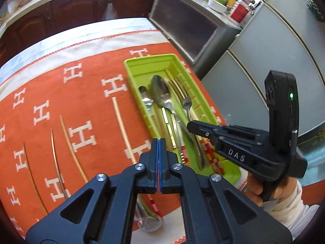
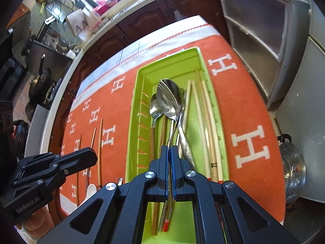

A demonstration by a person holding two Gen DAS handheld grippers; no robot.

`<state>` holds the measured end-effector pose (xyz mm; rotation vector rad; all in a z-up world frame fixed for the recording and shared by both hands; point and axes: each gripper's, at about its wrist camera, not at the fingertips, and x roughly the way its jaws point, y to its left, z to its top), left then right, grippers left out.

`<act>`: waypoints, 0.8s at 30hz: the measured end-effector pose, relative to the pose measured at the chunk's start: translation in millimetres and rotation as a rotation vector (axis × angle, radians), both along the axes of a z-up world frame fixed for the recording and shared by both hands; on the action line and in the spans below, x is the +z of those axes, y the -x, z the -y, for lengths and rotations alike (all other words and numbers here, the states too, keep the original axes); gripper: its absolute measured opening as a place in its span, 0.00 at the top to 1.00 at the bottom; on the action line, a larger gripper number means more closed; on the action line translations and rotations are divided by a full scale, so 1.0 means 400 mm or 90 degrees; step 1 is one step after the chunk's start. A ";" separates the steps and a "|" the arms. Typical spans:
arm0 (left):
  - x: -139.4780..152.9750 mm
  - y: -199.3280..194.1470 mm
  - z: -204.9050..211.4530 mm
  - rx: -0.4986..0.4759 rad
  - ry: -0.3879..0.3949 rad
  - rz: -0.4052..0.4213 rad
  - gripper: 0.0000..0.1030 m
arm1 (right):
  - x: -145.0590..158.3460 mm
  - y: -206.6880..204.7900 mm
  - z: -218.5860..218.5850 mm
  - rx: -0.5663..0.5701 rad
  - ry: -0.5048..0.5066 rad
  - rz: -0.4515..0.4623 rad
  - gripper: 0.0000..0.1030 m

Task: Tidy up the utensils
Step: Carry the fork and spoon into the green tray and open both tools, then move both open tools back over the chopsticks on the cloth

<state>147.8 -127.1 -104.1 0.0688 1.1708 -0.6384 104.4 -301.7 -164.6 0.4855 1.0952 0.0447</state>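
Note:
A lime green utensil tray (image 1: 142, 67) (image 2: 172, 65) lies on the orange cloth and holds spoons (image 1: 161, 92) (image 2: 154, 109), a fork and chopsticks (image 2: 207, 109). My right gripper (image 2: 170, 148) is shut on a steel fork (image 2: 171, 101) by its handle, held over the tray with the tines pointing away; it also shows in the left wrist view (image 1: 190, 125). My left gripper (image 1: 159, 141) is shut and empty, just left of the tray's near end; it also shows in the right wrist view (image 2: 92, 154). Loose chopsticks (image 1: 121, 122) (image 2: 100, 142) lie on the cloth left of the tray.
The orange cloth with white H letters (image 1: 71, 105) (image 2: 249, 109) covers the table. A white spoon (image 2: 90, 190) and a metal utensil (image 1: 150, 221) lie at the near edge. Dark cabinets (image 1: 71, 8), a grey shelf unit (image 2: 258, 40) and a steel pot (image 2: 292, 168) stand around the table.

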 end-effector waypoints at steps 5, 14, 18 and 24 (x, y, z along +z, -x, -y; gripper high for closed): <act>-0.036 -0.018 -0.050 0.035 -0.014 -0.015 1.00 | -0.029 -0.052 -0.016 0.004 -0.010 -0.015 0.92; -0.064 -0.027 -0.148 0.092 -0.044 -0.011 1.00 | -0.001 -0.056 -0.075 0.017 0.010 0.000 0.82; -0.058 -0.017 -0.203 0.121 -0.061 0.001 1.00 | 0.024 -0.033 -0.106 0.029 0.015 0.011 0.82; -0.044 -0.001 -0.312 0.170 -0.074 0.010 1.00 | 0.067 -0.002 -0.165 0.061 0.022 0.032 0.82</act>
